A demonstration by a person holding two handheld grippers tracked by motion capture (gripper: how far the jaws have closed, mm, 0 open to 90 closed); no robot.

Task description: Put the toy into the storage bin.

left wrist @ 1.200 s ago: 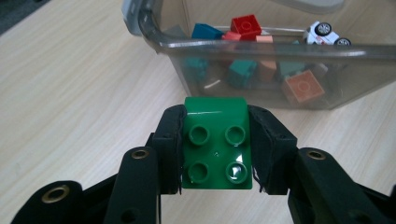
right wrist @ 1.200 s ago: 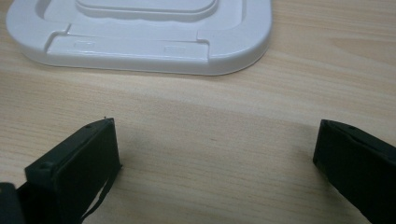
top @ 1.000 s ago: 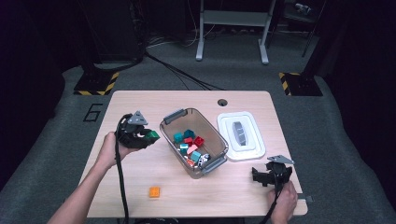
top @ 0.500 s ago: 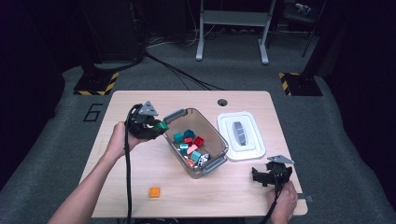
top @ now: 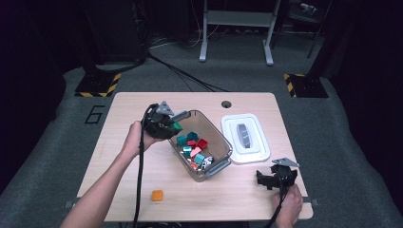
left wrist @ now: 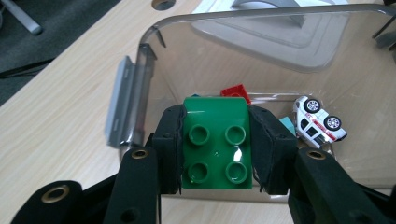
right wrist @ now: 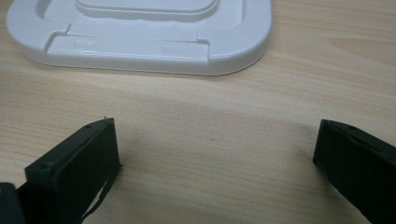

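Sorting toy bricks into a clear bin. The left gripper (top: 172,124) is clamped on a green brick (left wrist: 215,142), its two black pads pressing the brick's opposite sides so that the four studs face the camera in the left gripper view. The brick hangs over the near-left corner of the clear plastic bin (top: 221,145), above the rim and not yet among the contents; held this way, it would probably fall straight into the bin when let go. Inside the bin lie other bricks, among them a red brick (left wrist: 236,91), and a small white toy car (left wrist: 320,122) resting against the far wall.

The bin's white lid (top: 245,138) lies flat on the counter (top: 285,114) just beside the bin, on its right, presumably set aside to leave the opening free. An orange brick (top: 157,195) sits alone near the front edge of the counter, well apart from the bin, and is likely the next piece to collect.

The right gripper (top: 272,179) rests low near the counter's right front corner with its jaws spread wide and nothing between them, the lid's edge just ahead of it, apparently waiting.
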